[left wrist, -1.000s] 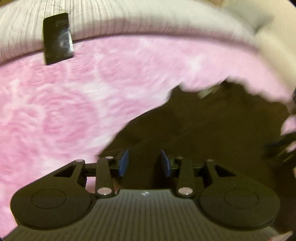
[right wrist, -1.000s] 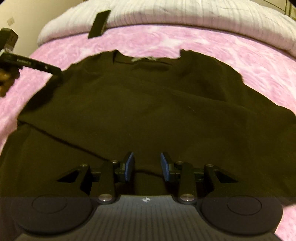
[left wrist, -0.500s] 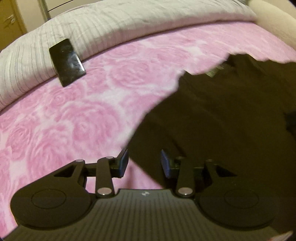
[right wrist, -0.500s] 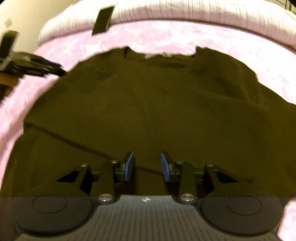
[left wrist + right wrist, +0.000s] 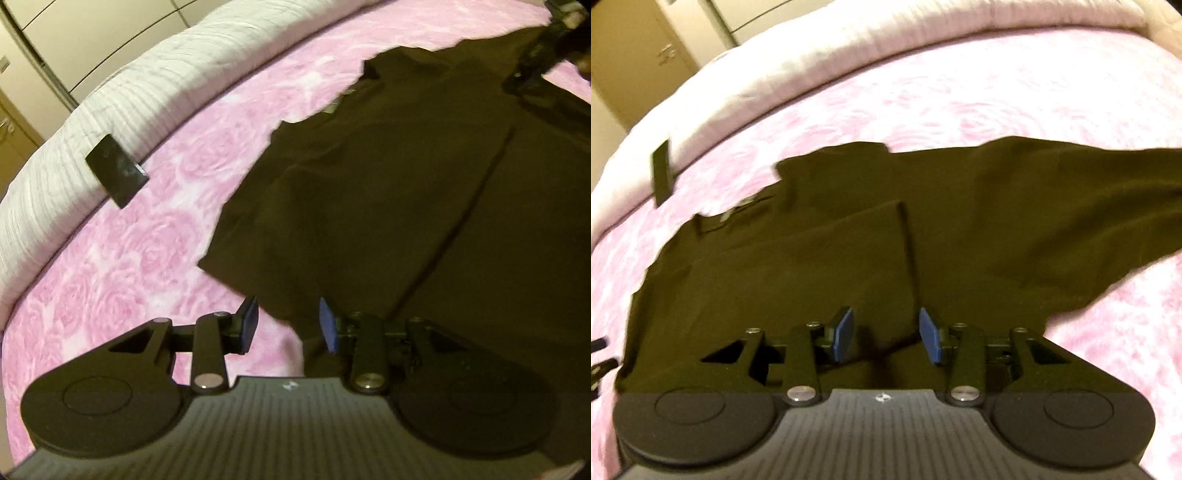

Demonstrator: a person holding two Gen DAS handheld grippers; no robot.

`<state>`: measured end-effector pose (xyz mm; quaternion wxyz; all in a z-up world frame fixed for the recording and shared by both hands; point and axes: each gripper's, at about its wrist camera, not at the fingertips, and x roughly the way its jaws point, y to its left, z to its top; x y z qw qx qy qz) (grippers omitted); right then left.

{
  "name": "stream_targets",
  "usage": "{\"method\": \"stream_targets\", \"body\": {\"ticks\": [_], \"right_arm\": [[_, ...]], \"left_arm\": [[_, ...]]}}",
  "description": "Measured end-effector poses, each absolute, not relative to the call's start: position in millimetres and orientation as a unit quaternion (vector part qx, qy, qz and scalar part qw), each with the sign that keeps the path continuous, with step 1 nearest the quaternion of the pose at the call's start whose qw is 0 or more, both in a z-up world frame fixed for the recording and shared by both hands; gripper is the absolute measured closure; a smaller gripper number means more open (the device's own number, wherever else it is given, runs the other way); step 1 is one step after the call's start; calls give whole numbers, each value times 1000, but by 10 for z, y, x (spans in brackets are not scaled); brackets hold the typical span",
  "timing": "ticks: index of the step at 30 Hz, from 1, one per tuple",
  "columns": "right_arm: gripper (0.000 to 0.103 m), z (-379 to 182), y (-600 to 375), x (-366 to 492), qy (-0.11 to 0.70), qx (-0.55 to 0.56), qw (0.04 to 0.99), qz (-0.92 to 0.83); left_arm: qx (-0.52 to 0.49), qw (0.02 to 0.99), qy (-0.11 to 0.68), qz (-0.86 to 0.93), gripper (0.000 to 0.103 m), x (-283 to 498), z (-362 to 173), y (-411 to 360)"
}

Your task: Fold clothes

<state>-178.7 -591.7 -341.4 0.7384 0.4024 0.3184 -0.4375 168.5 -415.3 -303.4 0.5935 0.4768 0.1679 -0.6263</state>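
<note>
The left gripper (image 5: 288,325), jaws apart and holding nothing, hovers at the near-left edge of a dark shirt (image 5: 406,184) spread on a pink rose-print bedspread (image 5: 147,240). The right gripper (image 5: 886,334), likewise parted and empty, hangs over the shirt's middle, where a flap edge (image 5: 908,251) runs toward 12 o'clock. One sleeve (image 5: 1089,192) trails out toward 3 o'clock in the right view; the collar (image 5: 738,210) sits near 10 o'clock. A black phone-like slab (image 5: 116,175) rests against the white quilt (image 5: 110,110) at 10 o'clock. The step appears to be a side fold: best done by pinching only the hem layer near the corner, both grippers lifting together, then laying the panel flat along the centre line without dragging the bedspread.
</note>
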Motion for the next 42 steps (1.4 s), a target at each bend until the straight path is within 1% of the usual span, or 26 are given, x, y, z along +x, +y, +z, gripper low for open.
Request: {"method": "stream_targets", "body": {"ticks": [2, 4, 6, 7, 9, 11, 12, 13, 16, 17, 18, 19, 21, 22, 23, 24, 25, 28, 30, 35, 39, 42], "right_arm": [[95, -3498, -5961, -1773, 337, 401, 730, -439], [103, -3470, -5948, -1808, 350, 387, 724, -451], [103, -3425, -5908, -1867, 367, 365, 717, -466], [99, -3418, -5894, -1930, 367, 369, 717, -464], [97, -3406, -5876, -2076, 362, 383, 717, -456], [85, -3359, -5836, -2211, 355, 383, 722, -454], [81, -3325, -5809, -2278, 352, 385, 724, -451], [74, -3288, -5781, -2346, 350, 388, 726, -448], [69, -3128, -5685, -2554, 345, 390, 722, -457], [64, -3052, -5641, -2664, 339, 394, 717, -465], [61, -2971, -5593, -2783, 333, 397, 712, -474], [54, -2893, -5559, -2888, 324, 400, 707, -485], [46, -2713, -5504, -3144, 297, 410, 696, -510], [36, -2626, -5477, -3275, 281, 415, 688, -525], [32, -2547, -5466, -3412, 270, 419, 680, -537], [32, -2472, -5460, -3552, 261, 422, 672, -549], [32, -2404, -5460, -3699, 251, 425, 666, -560], [26, -2268, -5516, -4176, 211, 432, 648, -591], [26, -2284, -5626, -4522, 179, 443, 633, -610], [26, -2583, -6120, -5392, 99, 455, 601, -649], [26, -3096, -6624, -5936, 60, 474, 579, -661], [26, -3482, -6836, -6190, 22, 503, 536, -678]], "left_arm": [[485, 585, 172, -627, 71, 1591, -3019, -4095], [484, 583, 181, -627, 71, 1498, -2973, -4038], [480, 590, 187, -622, 70, 1383, -2901, -3978], [478, 593, 189, -619, 69, 1325, -2865, -3948], [473, 598, 194, -617, 69, 1209, -2802, -3907], [468, 599, 195, -620, 66, 1061, -2735, -3872], [464, 596, 197, -625, 62, 999, -2704, -3863], [459, 594, 198, -630, 60, 926, -2672, -3851], [448, 579, 190, -654, 58, 694, -2568, -3828], [443, 574, 185, -663, 57, 611, -2536, -3826], [438, 569, 180, -672, 52, 529, -2505, -3824], [433, 565, 175, -680, 46, 446, -2474, -3822], [424, 556, 171, -694, 39, 278, -2466, -3884], [420, 551, 171, -701, 35, 187, -2464, -3922], [419, 544, 169, -707, 30, 73, -2457, -3962], [418, 537, 167, -713, 20, -43, -2450, -4003], [416, 530, 159, -721, 12, -182, -2429, -4031], [408, 518, 146, -737, 4, -542, -2341, -4088], [410, 515, 140, -740, 1, -731, -2318, -4170], [436, 528, 126, -718, 1, -1258, -2340, -4486], [450, 556, 136, -686, 1, -1645, -2390, -4848], [450, 560, 151, -679, 1, -1910, -2401, -5164]]}}
